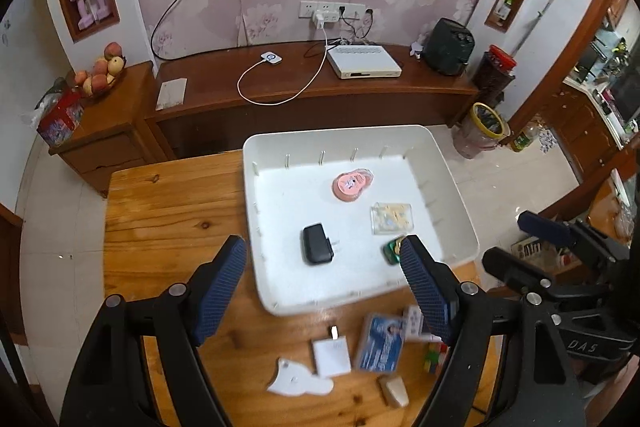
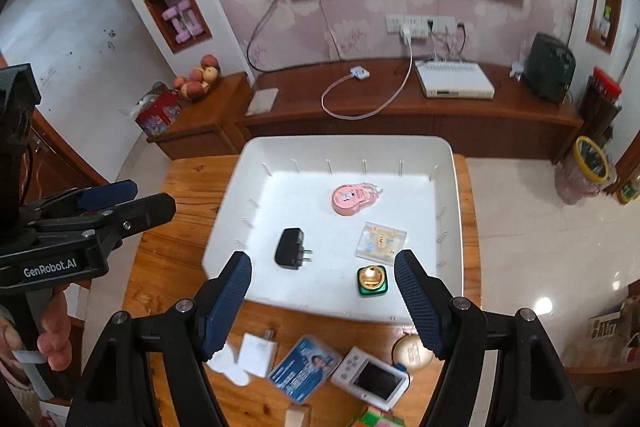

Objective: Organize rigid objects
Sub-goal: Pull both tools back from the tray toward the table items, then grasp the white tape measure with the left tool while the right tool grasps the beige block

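Small hard things are split between the white tray (image 2: 448, 163) and the wooden table (image 2: 168, 251) in front of it. Your right claw (image 2: 322, 301) sits at the bottom centre of its view, fingers spread wide with nothing between the pads. Just past its tips, inside the tray's near edge, you see a green and gold bottle (image 2: 372, 281) at right and a black plug adapter (image 2: 290, 249) left of it. Farther up the frame lie a clear plastic case (image 2: 381, 241) and a pink round piece (image 2: 354, 199). Below the tray, on the table, you have a white charger (image 2: 258, 353), a blue card (image 2: 304, 365), a white device with a dark screen (image 2: 370, 377) and a round gold lid (image 2: 412, 351).

Your left claw (image 1: 324, 291) fills the bottom of its own view, also spread and empty, hanging over the tray's near left corner. The black adapter (image 1: 317, 243) shows between its fingers and the green bottle (image 1: 390, 250) peeks from behind the right finger. The pink piece (image 1: 353, 185) and clear case (image 1: 392, 218) lie higher up. Lower in the frame, on the table, you see the blurred blue card (image 1: 380, 345), the white charger (image 1: 331, 351) and a flat white cutout (image 1: 296, 379). Your hand (image 2: 54, 339) grips the left claw's handle at the lower left of the right view.
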Available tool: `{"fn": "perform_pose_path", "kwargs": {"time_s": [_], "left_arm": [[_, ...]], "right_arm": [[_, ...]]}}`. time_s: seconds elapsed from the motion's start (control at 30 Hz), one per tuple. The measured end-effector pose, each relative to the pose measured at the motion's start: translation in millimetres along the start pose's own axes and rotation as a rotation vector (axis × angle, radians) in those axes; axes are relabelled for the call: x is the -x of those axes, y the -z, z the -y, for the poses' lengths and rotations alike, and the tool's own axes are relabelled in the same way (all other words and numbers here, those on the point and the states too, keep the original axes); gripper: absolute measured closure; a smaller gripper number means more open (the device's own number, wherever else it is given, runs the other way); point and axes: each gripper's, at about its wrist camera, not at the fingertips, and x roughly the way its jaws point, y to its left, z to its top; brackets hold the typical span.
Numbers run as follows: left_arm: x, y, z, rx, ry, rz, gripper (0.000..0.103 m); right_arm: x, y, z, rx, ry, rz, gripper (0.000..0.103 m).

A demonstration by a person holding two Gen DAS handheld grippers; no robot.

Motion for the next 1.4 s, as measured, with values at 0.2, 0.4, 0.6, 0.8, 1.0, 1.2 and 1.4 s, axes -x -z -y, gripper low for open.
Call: {"fn": "perform_pose_path", "kwargs": {"time_s": [0.2,0.4,0.6,0.8,1.0,1.2,1.4], "left_arm": [[33,23,-7,0.005,0.016,0.022,0.021],[52,46,-12,0.009,0.016,0.029,0.021],[60,72,-10,-0.001,0.004,0.040,0.021],[51,103,-10,0.028,0.009,0.019,0.021],[6,134,-22,0.130,0.010,-0.084,0.021],[-35,157,-41,0.290,-0.035,-0.145,0.021],[-74,169,-62,0.529,-0.028,-0.221,0.022]], "right_arm": [[42,17,-27,0.020,0.021,0.050,0.028],[75,43,-50,0.056,0.033,0.092,0.028],[85,68,-66,0.072,0.037,0.083,0.028],[78,99,-77,0.085,0.051,0.054,0.028],[47,133,-78,0.062,0.056,-0.022,0.028],[4,177,-75,0.082,0.088,-0.117,0.028],[-31,203,-66,0.086,0.102,-0.190,0.028]]}}
